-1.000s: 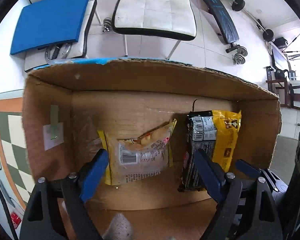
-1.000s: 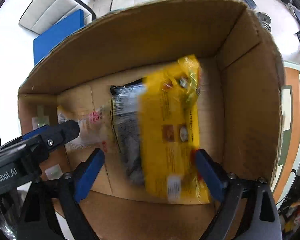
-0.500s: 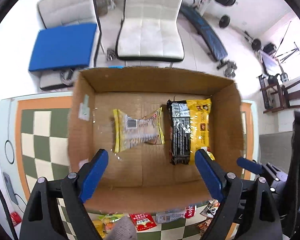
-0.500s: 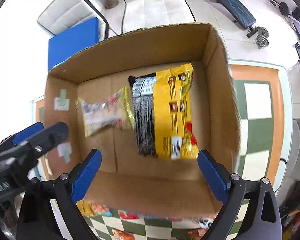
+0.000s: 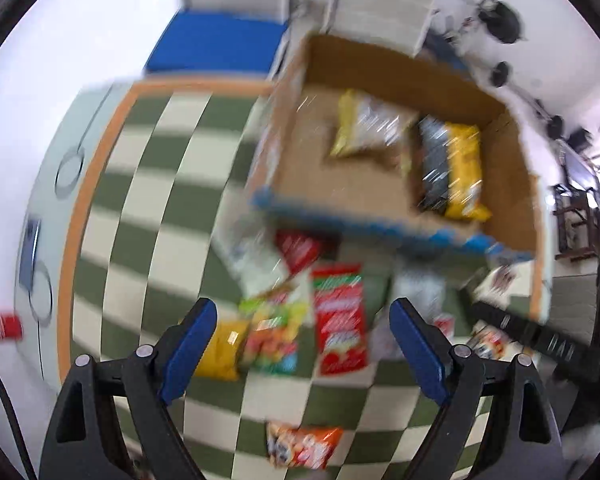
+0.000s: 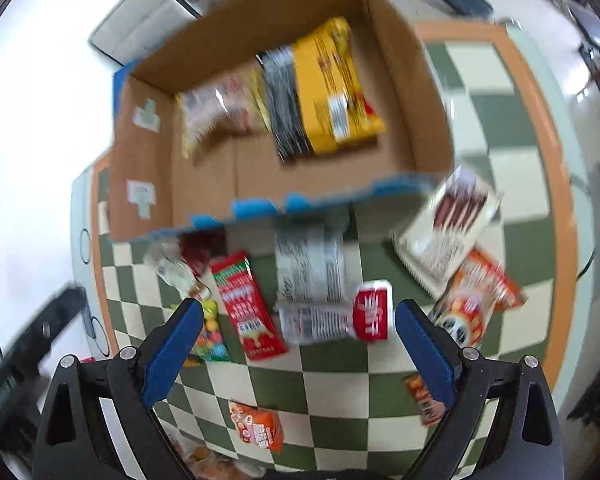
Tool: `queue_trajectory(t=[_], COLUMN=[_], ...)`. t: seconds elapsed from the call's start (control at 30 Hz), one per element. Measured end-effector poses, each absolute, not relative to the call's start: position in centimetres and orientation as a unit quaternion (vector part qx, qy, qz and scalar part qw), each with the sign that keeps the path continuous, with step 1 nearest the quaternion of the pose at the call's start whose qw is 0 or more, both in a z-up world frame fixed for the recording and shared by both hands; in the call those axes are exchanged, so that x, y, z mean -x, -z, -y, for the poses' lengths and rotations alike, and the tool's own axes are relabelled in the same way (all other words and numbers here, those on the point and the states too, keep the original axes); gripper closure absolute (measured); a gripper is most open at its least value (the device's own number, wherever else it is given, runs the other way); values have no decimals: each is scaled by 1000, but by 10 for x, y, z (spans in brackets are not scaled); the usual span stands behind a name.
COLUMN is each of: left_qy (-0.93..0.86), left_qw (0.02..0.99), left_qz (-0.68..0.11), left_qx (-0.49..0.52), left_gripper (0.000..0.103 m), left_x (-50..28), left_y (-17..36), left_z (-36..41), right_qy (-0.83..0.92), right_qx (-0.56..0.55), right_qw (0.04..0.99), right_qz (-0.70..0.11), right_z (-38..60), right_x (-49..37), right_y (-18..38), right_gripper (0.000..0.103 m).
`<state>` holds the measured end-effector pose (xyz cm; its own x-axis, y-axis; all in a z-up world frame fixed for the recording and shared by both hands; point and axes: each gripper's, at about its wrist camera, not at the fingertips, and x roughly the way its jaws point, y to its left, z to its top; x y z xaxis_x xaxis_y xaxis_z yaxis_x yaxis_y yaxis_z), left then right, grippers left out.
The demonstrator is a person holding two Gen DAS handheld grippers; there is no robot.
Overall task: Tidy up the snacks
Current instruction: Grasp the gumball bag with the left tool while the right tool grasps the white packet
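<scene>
A cardboard box [image 5: 516, 184] [image 6: 140, 184] stands at the far side of a green-and-cream checked table. Inside lie a yellow and black packet [image 5: 456, 168] [image 6: 324, 92] and a clear packet with yellow ends [image 5: 368, 128] [image 6: 216, 112]. Loose snack packets lie on the table in front of the box. My left gripper [image 5: 302, 340] hangs open and empty above a red packet [image 5: 340, 316] and a yellow one [image 5: 220, 348]. My right gripper [image 6: 296, 336] is open and empty over a white and red packet [image 6: 336, 316]. Both views are blurred.
A white snack box [image 6: 448, 224], an orange packet [image 6: 476, 300] and small orange packets [image 6: 256, 426] [image 5: 300, 444] lie near the table's front. Chairs [image 5: 384, 4], a blue cushion [image 5: 216, 44] and weights [image 5: 504, 20] stand on the floor beyond the table. The other gripper's black body [image 6: 28, 348] shows at left.
Both grippers have pulled back and up out of the box to above the loose packets on the table. The two packets stay in the box. The jaws have kept their width.
</scene>
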<state>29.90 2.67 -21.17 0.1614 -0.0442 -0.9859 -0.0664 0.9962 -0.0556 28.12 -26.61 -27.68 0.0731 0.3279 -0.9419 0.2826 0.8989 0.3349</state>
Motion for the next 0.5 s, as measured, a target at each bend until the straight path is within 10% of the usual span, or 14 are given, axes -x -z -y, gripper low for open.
queue_trajectory(t=[0.5], left_qy=[-44], left_qw=[677], left_qz=[-730], left_qx=[80], left_gripper=[15], left_x=[-272], left_y=[323], left_z=[-83], right_qy=[36], right_qx=[-180], right_qw=[669], right_qz=[-721], right_z=[227], right_x=[-298], right_y=[394], right_gripper=[5])
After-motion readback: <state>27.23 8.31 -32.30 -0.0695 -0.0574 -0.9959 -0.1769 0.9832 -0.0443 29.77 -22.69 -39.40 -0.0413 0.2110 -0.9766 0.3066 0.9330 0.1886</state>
